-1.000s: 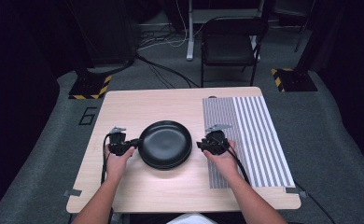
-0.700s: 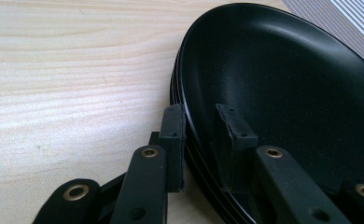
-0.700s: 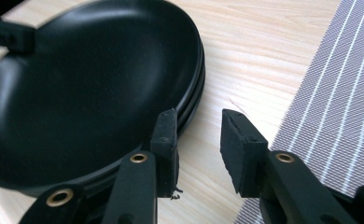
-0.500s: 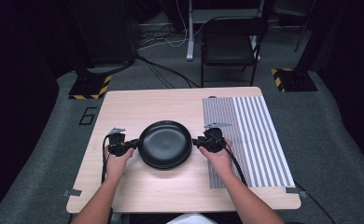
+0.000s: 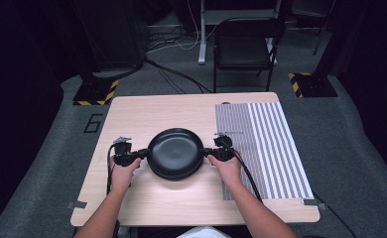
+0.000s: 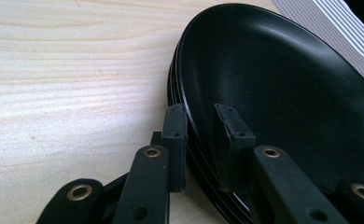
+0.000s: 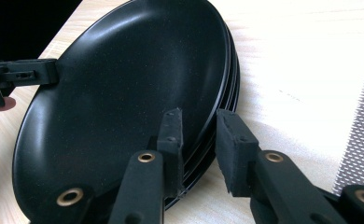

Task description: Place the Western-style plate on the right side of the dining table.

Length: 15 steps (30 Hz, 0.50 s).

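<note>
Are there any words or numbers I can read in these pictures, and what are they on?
"6": a dark numeral marked on the grey floor, left of the table.
The plates, the striped mat and the grippers carry no readable text.

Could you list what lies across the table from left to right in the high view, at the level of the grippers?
Left gripper → stack of black plates → right gripper → striped mat.
</note>
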Each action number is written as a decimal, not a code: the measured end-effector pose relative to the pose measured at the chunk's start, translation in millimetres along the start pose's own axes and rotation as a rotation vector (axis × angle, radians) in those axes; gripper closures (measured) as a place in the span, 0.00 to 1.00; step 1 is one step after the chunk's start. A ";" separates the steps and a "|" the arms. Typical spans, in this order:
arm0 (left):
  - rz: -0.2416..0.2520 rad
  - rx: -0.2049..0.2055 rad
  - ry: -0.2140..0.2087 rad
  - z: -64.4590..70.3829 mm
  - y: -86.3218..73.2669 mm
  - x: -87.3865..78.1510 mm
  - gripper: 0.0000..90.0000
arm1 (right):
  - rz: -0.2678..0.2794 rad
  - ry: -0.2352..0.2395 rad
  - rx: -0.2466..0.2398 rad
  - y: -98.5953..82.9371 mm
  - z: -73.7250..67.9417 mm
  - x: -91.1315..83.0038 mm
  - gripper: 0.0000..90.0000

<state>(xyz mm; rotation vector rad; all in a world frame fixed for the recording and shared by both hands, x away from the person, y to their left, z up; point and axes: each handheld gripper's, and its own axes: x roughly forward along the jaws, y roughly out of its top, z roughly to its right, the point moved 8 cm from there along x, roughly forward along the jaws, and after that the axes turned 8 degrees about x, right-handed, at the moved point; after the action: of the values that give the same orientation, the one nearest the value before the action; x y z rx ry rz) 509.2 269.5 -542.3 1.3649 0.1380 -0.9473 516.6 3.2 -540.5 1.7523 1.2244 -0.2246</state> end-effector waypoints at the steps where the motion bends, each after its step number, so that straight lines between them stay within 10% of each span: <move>1: 0.000 0.000 0.000 0.0 0.0 0.0 0.83 | 0.000 0.000 0.000 0.0 0.0 0.0 0.80; 15: 0.001 -0.030 0.011 2.0 -0.3 -3.8 0.86 | 0.013 0.000 0.041 -0.1 1.7 0.0 0.82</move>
<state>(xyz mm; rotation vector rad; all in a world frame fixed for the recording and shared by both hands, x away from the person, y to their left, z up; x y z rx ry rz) 505.7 269.7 -539.8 1.3428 0.1597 -0.9335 517.1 1.9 -541.4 1.7955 1.2153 -0.2439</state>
